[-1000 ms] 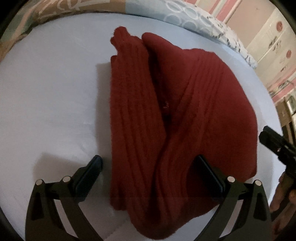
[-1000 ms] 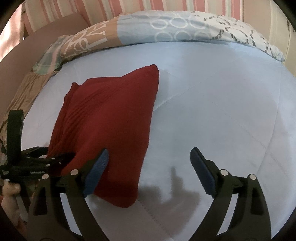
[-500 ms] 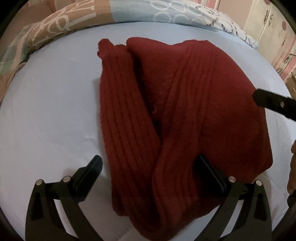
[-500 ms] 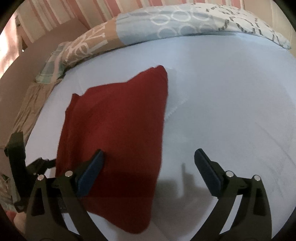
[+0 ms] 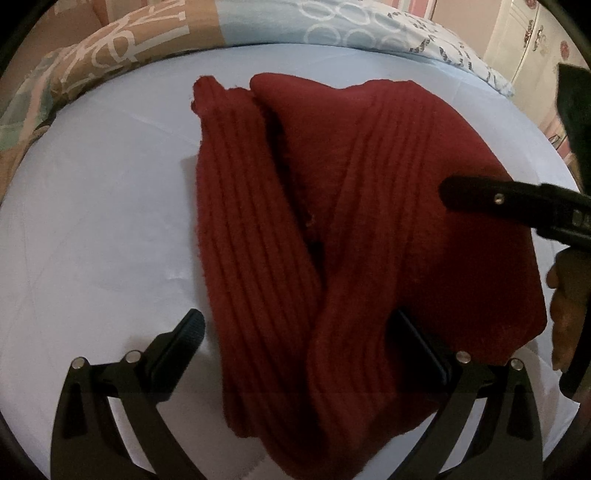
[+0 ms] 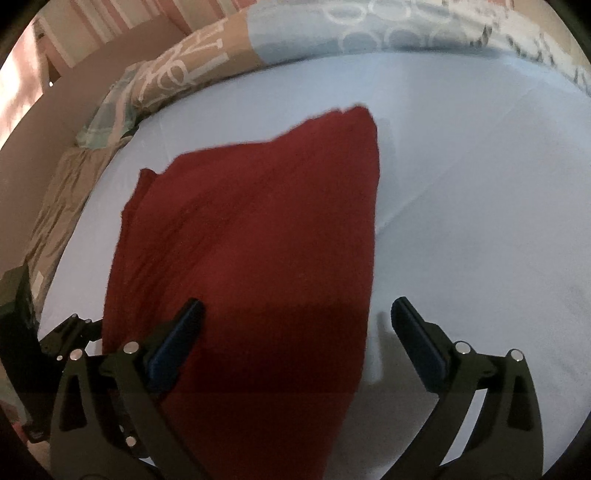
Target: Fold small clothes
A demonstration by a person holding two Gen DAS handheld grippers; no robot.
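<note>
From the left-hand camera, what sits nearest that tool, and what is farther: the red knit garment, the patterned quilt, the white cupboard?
1. Dark red ribbed knit garment, lying between the open jaws.
2. Patterned quilt, across the bed's far edge.
3. White cupboard, far right corner.

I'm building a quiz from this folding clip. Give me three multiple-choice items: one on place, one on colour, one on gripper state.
1. Where does the garment lie?
A. on the pale blue sheet
B. on a wooden floor
C. in a basket

2. What colour is the garment?
A. green
B. dark red
C. white

3. How do the left gripper and right gripper stand?
A. both shut
B. only one open
C. both open

Answers: A, sheet shows around the knit; B, its ribs are dark red; C, each pair of fingers stands wide apart.
</note>
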